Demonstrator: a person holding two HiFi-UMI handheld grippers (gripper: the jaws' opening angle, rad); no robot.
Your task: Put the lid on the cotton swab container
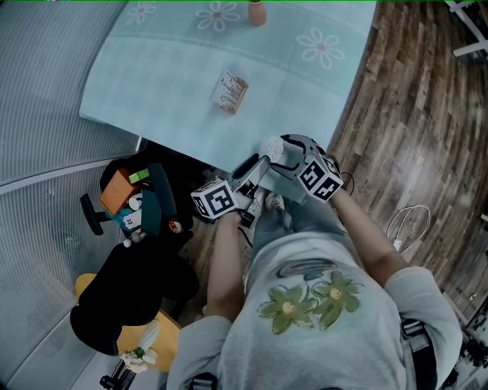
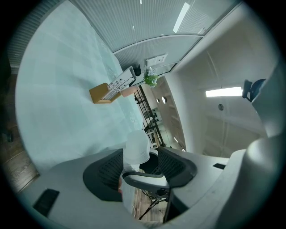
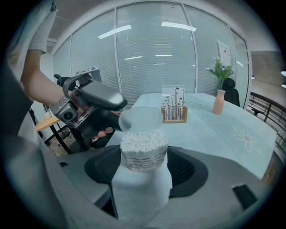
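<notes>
1. Right gripper (image 3: 143,166): the jaws are clenched on the white body of the cotton swab container (image 3: 142,190). The container is held upright and uncovered, with the cotton swabs (image 3: 144,139) exposed at its mouth.
2. Left gripper (image 2: 139,169): the translucent white lid (image 2: 136,144) is grasped between the jaws. It is carried in the air just above and behind the swab tips and is not seated on the container. Whether it touches the swabs cannot be told.
3. In the head view, the two grippers are held close together in front of the person (image 1: 320,305), just off the near edge of the table (image 1: 152,84).
4. The table is covered by a pale teal cloth (image 1: 305,84) printed with flowers. A wooden card holder (image 1: 229,92) stands near its middle and a pink vase (image 1: 257,11) at its far edge, both well apart from the grippers.
5. A wood-patterned floor (image 1: 412,99) is seen to the right of the table.
</notes>
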